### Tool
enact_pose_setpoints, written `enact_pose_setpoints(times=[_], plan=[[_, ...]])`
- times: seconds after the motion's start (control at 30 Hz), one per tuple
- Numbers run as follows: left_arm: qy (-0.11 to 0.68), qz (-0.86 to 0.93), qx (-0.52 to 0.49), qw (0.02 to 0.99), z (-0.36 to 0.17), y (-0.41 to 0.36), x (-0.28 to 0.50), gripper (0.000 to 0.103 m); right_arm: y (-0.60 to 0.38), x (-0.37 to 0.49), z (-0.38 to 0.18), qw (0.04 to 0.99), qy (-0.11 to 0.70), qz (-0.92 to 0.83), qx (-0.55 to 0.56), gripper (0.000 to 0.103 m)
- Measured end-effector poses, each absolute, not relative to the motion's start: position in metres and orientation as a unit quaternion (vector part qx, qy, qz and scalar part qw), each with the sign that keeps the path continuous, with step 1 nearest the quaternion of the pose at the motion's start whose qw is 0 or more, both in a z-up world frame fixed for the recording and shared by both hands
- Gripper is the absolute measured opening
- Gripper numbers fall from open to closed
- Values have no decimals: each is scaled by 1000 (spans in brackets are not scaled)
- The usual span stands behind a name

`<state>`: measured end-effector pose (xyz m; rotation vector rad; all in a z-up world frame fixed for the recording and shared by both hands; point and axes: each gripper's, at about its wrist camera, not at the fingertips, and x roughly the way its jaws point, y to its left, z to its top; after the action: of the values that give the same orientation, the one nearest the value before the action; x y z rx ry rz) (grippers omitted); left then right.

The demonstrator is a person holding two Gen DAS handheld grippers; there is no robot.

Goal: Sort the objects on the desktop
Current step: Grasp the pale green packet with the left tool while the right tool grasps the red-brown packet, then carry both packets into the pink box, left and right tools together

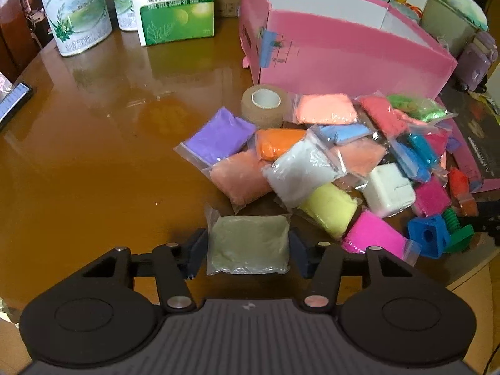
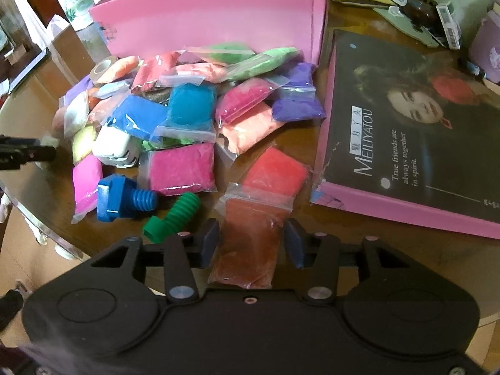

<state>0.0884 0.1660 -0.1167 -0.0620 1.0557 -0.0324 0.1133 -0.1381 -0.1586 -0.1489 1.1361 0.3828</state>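
My left gripper (image 1: 247, 238) is shut on a pale green clay bag (image 1: 248, 251), its fingers pressed against both sides, just in front of the pile. The pile of coloured clay bags (image 1: 300, 172) lies on the brown table before an open pink box (image 1: 343, 50). My right gripper (image 2: 252, 228) is shut on a dark red clay bag (image 2: 247, 250) at the near edge of the pile of bags (image 2: 187, 109). A lighter red bag (image 2: 275, 172) lies just beyond it. The left gripper's tip (image 2: 28, 153) shows at the left edge of the right wrist view.
In the pile are a tape roll (image 1: 265, 103), a white cube charger (image 1: 387, 190), a blue bolt (image 2: 122, 197) and a green bolt (image 2: 175, 215). The box lid (image 2: 406, 125) lies to the right. Tins (image 1: 75, 15) and a medicine box (image 1: 175, 9) stand at the back left.
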Motion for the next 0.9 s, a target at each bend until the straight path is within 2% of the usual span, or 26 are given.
enact_pose_setpoints(times=[0.2,0.5,0.9], plan=[[487,-14,-40,872,-97,169,88,54,-141,112,-158,825,534,171,-67,40],[462,-24,-42,886,-68,157,105,54,-158,108,-142,825,536,177,-27,40],[422,-64,-34,903,-34,128,144,54,-171,115,-95,850,497,174,21,40]])
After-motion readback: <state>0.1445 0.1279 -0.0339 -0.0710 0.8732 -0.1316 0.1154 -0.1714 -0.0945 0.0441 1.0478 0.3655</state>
